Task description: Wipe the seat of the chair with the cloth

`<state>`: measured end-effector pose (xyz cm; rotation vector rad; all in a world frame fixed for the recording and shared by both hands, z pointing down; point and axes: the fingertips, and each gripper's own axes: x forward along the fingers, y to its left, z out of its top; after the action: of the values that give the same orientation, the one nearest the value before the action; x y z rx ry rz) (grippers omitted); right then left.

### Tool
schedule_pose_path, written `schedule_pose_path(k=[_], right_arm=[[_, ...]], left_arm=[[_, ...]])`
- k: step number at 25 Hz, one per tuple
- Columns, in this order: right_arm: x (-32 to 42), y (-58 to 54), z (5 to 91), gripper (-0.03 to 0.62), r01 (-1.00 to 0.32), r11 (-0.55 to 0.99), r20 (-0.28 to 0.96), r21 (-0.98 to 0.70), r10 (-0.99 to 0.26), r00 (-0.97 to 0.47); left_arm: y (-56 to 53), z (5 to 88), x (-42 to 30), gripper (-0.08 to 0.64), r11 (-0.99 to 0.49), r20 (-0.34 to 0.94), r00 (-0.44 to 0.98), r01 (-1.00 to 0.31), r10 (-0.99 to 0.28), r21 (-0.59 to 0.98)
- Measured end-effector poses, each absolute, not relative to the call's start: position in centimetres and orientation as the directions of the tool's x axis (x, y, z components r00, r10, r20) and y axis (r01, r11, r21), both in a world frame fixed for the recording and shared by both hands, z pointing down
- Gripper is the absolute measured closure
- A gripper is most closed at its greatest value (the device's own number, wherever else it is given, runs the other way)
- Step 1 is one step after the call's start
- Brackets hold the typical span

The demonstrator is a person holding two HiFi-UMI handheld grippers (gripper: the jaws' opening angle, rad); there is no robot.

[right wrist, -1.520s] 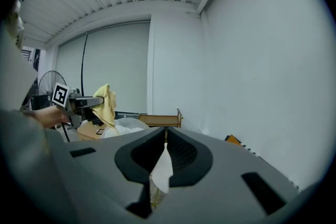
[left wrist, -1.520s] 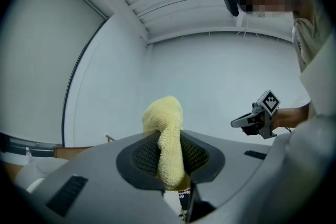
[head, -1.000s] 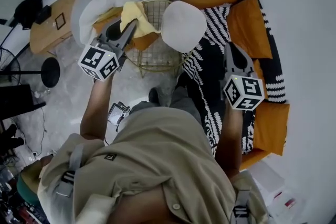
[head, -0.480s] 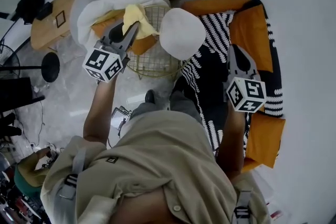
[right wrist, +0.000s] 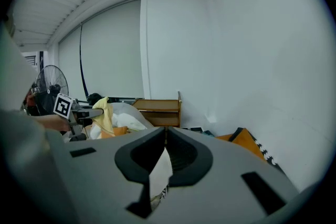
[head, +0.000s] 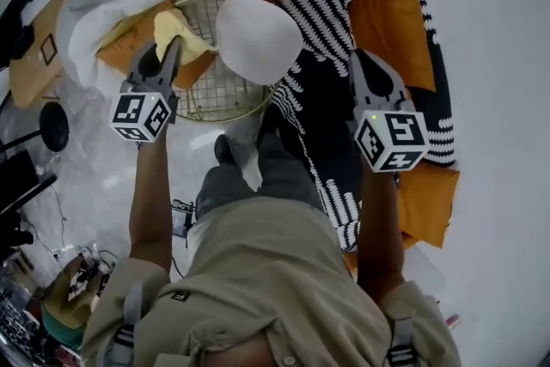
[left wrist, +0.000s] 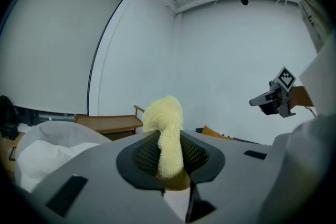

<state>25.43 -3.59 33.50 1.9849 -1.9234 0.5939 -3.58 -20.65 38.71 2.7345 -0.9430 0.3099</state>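
the left claw [head: 172, 49] is closed on the yellow cloth [head: 178, 27]. in the left gripper view the cloth [left wrist: 164, 131] stands up between the two jaws as a thick folded roll, and its free end bulges above them. i think it is pinched near one end so that a soft part stays free to rub on a surface. in the head view the cloth is in the upper left of the frame. it hangs over the orange cushion [head: 129, 47] and the gold wire frame [head: 215, 90], near the white rounded seat [head: 258, 39] of the chair but not on it, so the wiping seems not yet begun.

the right claw [head: 356, 58] holds nothing; in the right gripper view its jaws [right wrist: 164, 134] meet at the tips. it is in the right half of the frame, over the black and white striped throw [head: 331, 99], well apart from the seat. probably it only waits there, out of the way.

both forearms reach forward from the body, the left one toward the upper left, the right one almost straight up the frame. each claw points away from the person.
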Motion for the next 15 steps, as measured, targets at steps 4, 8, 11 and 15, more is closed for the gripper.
schedule_pose_path(k=[4,8,11,15], right_arm=[[27.8,-5.8,36.3,0.565,-0.998,-0.043,0.518,-0.039,-0.855,0.016],[28.9,-6.0,41.6,0.565,-0.995,-0.064,0.551,-0.079,-0.835,0.01],[29.6,-5.9,44.6,0.565,-0.993,-0.071,0.579,-0.094,-0.815,0.003],[31.1,-5.3,47.1,0.565,-0.991,-0.103,0.606,-0.089,-0.795,0.028]], left_arm=[[-23.9,43.7,-1.5,0.474,-0.721,0.29,0.717,-0.684,-0.634,0.115],[-25.6,49.3,0.2,0.474,-0.672,0.329,0.645,-0.74,-0.689,0.043],[-26.6,52.6,2.7,0.476,-0.671,0.353,0.625,-0.742,-0.696,-0.008],[-27.7,56.6,6.9,0.475,-0.713,0.399,0.646,-0.7,-0.65,-0.028]])
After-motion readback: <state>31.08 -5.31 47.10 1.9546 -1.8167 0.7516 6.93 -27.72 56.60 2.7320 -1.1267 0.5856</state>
